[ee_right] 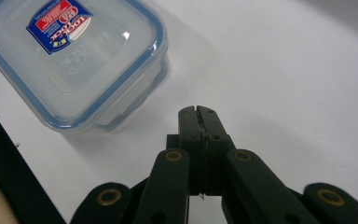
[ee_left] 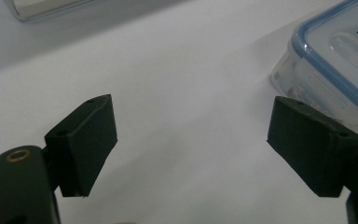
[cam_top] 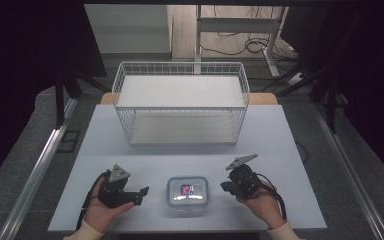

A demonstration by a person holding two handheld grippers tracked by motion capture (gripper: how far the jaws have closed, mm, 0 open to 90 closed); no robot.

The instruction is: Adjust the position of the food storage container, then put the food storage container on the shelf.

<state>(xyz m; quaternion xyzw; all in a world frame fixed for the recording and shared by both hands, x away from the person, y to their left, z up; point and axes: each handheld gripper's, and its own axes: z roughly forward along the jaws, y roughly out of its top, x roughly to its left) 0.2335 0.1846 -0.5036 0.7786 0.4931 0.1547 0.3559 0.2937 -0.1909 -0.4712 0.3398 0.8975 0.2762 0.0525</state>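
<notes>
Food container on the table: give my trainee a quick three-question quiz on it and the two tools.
1. True or false: the lid is on the food container.
2. Which tool has its jaws apart? A) left tool B) right tool
3. What stands on the table beyond the container?

Key: 1. True; a clear lid with a blue rim sits on it. 2. A; the right tool's jaws are together, with nothing between them. 3. A white wire basket.

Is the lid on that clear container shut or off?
Shut: the blue-rimmed lid sits flat on the container, side flap folded down.
</notes>
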